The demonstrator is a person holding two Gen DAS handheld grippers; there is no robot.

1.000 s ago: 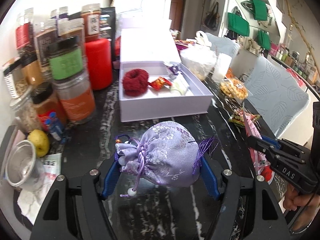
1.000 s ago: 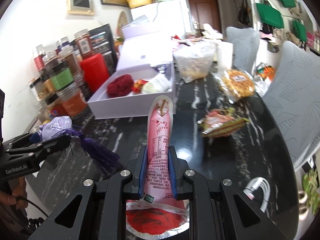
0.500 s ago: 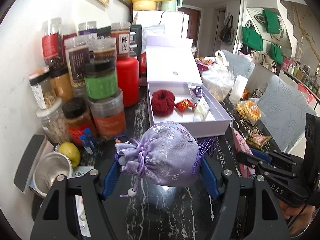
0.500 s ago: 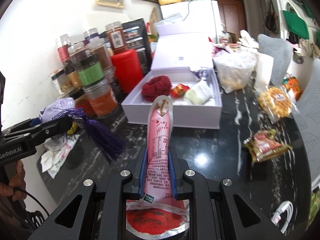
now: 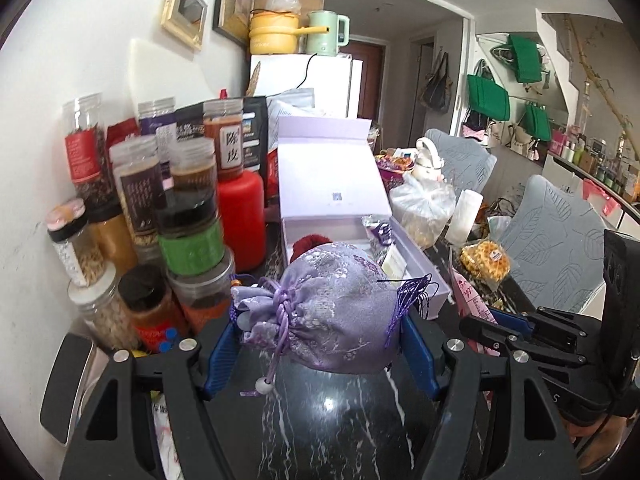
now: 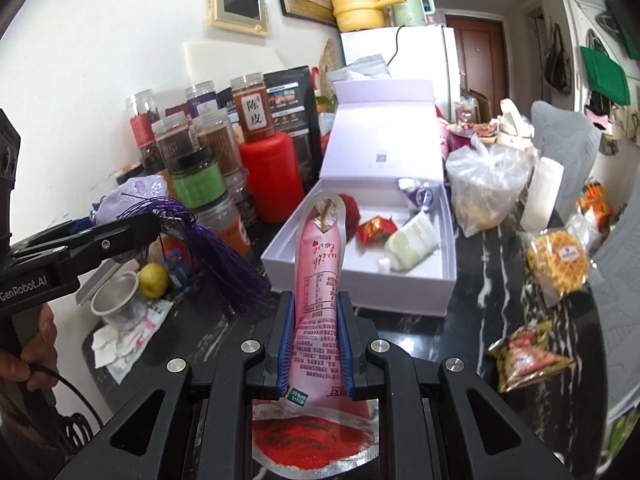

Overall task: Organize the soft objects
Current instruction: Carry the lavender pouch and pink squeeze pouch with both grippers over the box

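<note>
Both tools are loaded: left tool (image 5: 320, 344) clenches the lilac pouch (image 5: 332, 308), right tool (image 6: 316, 340) the pink sachet (image 6: 320, 280), aloft. At twelve o'clock, the open box (image 6: 360, 300) holds several items; these two seemingly remain.

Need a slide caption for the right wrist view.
Right gripper clamps pink pouch before open lavender box.

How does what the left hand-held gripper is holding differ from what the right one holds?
The purple pouch in the left hand-held gripper is rounded brocade cloth with a drawstring and tassel; the pink packet in the right hand-held gripper is flat, printed and stands upright. Both are clamped and held near the open box.
</note>
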